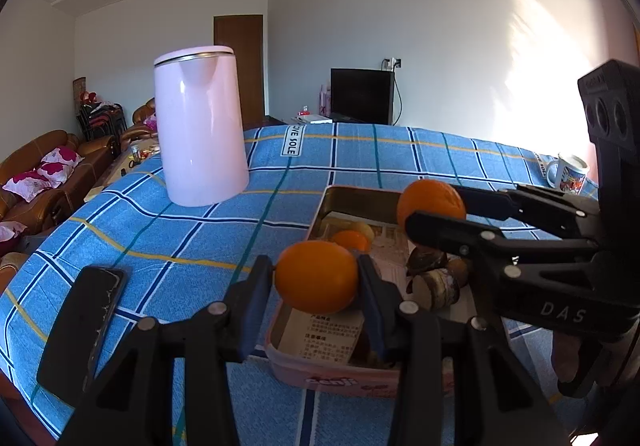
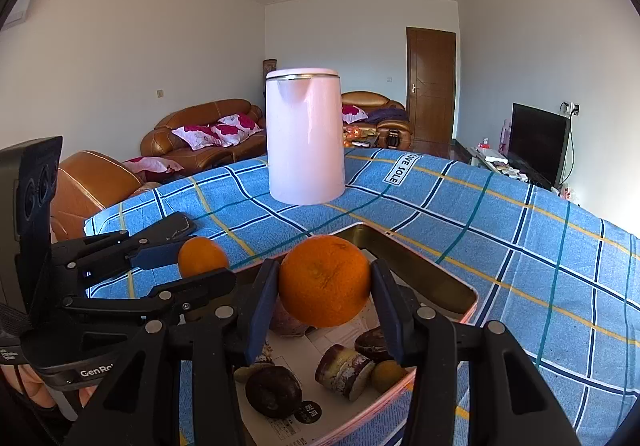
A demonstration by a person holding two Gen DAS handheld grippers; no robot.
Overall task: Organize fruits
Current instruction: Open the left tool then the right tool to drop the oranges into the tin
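My left gripper is shut on an orange and holds it above the near left corner of a pink tin tray. My right gripper is shut on a larger orange above the same tray. Each gripper shows in the other's view: the right one with its orange, the left one with its orange. In the tray lie paper, a small orange fruit, dark round fruits and a cut dark fruit.
A pink kettle stands on the blue checked tablecloth behind the tray. A black phone lies at the left. A printed mug stands at the far right edge. Sofas and a television are beyond the table.
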